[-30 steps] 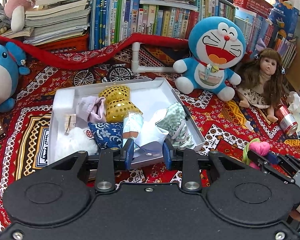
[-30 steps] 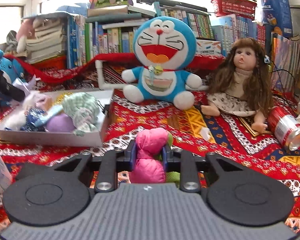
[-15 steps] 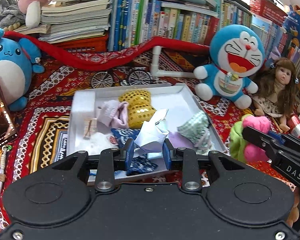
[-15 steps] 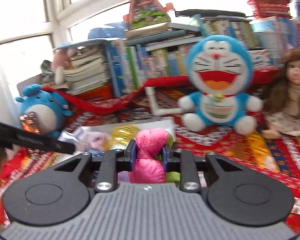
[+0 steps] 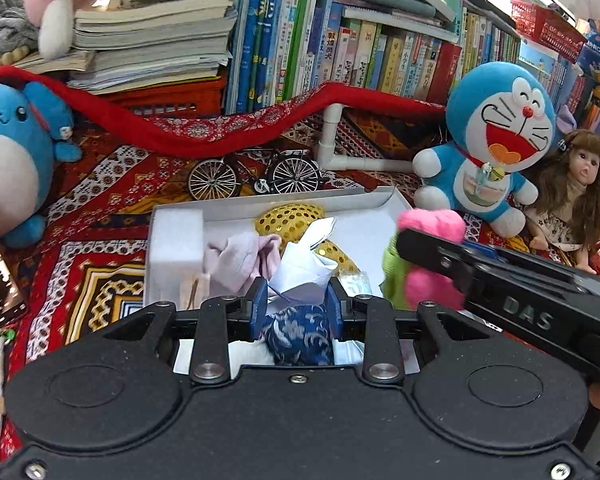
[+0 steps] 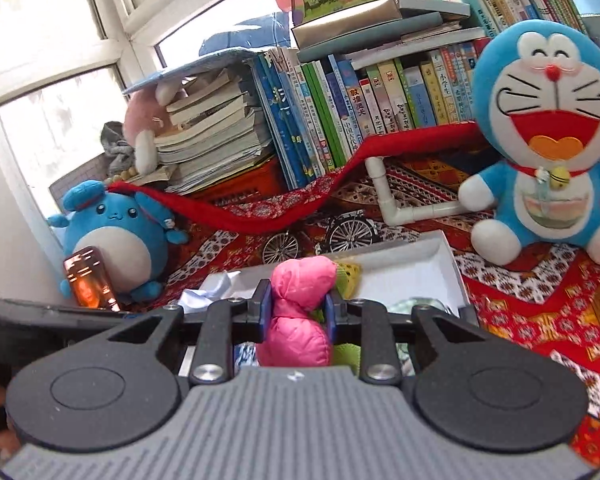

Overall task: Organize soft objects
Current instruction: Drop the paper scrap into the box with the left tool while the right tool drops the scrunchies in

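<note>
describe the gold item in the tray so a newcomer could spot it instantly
Find the white tray on the red patterned cloth, in front of the toy bicycle. Near its back wall lies the gold spotted pouch, beside a lilac cloth. It is the only shiny yellow, dotted item there.

patterned red cloth (image 5: 112,280) carries white box (image 5: 172,248), plush toys, doll (image 5: 572,200).

On the black side of the right gripper (image 5: 428,264), seen from the left wrist view, we read the raised letters "DAS". The book spines (image 5: 340,60) carry Chinese characters, but they are too small for us to read surely.
</note>
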The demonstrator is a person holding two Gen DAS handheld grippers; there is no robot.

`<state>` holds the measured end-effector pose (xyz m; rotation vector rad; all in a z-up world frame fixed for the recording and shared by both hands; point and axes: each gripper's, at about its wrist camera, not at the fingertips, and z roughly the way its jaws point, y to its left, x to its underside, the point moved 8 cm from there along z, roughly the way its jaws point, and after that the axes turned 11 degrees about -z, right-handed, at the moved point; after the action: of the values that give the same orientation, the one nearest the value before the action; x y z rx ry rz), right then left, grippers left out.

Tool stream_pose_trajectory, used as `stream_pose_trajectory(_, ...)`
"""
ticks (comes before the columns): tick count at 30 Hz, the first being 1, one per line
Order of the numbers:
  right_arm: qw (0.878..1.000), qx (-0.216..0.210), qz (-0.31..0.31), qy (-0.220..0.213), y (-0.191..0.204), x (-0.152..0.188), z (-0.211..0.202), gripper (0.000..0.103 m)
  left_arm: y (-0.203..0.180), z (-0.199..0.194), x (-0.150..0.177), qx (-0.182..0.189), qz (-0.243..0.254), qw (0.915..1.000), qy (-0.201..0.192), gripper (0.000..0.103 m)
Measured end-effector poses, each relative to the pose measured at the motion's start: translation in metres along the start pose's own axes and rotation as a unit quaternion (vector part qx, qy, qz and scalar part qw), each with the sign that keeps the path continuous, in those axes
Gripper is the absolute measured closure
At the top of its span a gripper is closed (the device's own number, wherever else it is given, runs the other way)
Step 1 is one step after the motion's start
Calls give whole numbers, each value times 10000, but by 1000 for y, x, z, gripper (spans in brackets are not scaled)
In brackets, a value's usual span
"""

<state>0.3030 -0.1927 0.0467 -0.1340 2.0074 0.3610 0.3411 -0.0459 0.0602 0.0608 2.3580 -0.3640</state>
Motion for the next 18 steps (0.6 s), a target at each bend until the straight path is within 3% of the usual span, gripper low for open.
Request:
stream_pose_trajectory(6,9991,-124,367,172,-9,5,31,71,7,28,4,-181,98,9997,107,72)
stream_pose_trajectory(10,9985,-91,394,381,-10,18,44,66,13,35,9,-245,136,9995,142,64)
stream_pose_trajectory(16,9983,-94,384,419,-7,22,44,66,17,37,13,-226,74,9996,180,59)
stream_pose_trajectory(18,9985,-90,386,378,-7,20,40,53,17,34,12,-217,76,9996,131,54)
